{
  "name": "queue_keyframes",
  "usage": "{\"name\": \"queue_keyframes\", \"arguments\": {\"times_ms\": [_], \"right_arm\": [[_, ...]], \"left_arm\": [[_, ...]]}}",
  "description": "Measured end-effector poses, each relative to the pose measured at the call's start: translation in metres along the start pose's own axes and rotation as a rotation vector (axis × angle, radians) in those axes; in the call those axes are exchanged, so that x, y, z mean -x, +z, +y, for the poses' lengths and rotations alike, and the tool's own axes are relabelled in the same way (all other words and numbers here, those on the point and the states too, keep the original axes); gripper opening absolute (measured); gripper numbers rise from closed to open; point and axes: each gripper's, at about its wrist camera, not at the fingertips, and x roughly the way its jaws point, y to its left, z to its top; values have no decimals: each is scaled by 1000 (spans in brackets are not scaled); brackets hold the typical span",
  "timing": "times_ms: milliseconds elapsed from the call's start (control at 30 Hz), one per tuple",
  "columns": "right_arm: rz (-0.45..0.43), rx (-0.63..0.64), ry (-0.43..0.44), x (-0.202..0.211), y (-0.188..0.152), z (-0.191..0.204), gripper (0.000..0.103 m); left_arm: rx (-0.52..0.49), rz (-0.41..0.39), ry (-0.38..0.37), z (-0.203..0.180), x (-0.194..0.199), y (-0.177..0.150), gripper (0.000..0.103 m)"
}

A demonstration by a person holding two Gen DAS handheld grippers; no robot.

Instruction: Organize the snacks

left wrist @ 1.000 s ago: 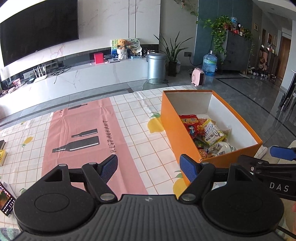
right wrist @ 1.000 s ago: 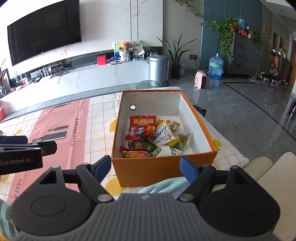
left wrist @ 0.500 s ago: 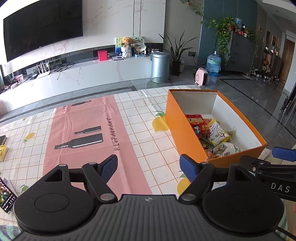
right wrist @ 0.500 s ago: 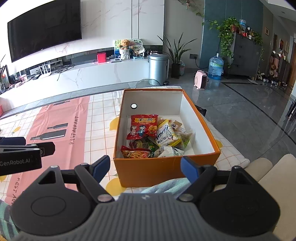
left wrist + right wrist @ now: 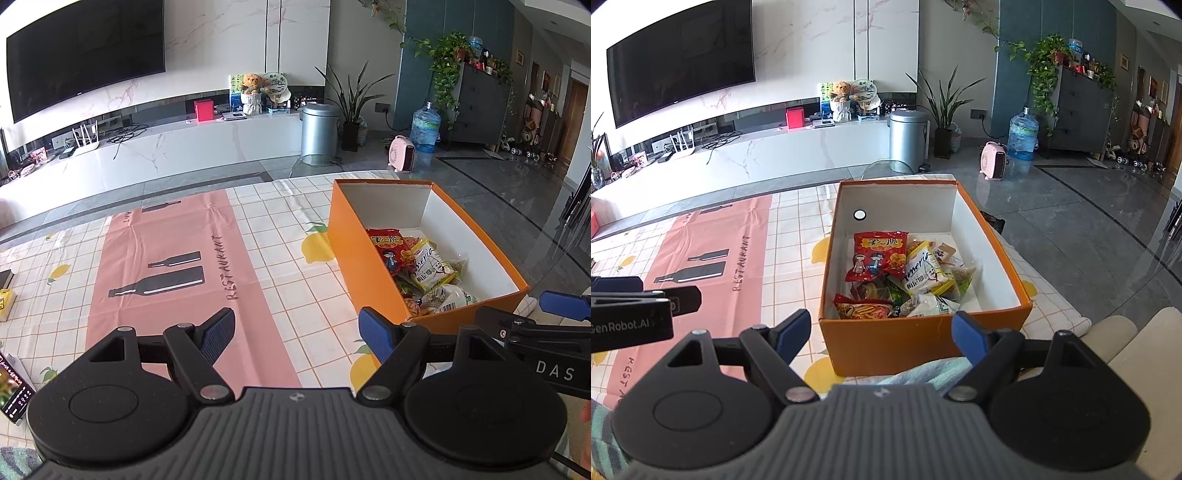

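"RESTAURANT" on tablecloth (image 5: pixel 229 269); "GenRobot.AI" on left claw (image 5: pixel 628 325); "DAS" on right claw (image 5: pixel 554 369)

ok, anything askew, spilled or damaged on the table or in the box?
Nothing stands out. The snack packets lie in a loose heap inside the orange box, none spilled onto the tablecloth. The box looks intact, and both grippers are open and empty.

- The orange box (image 5: pixel 923 343) stands open-topped, and its tall walls block entry from the sides.
- Snack packets (image 5: pixel 905 277) crowd its near half; the far half is bare.
- The tablecloth (image 5: pixel 177 258) left of it lies clear.
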Motion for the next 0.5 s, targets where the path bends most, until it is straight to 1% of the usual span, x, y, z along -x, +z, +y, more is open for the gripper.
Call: {"name": "queue_keyframes", "arguments": {"times_ms": [500], "right_arm": [[-15,5,1,2,3,-1,81]], "left_arm": [[-8,-4,-5,-4,6,4,89]]}}
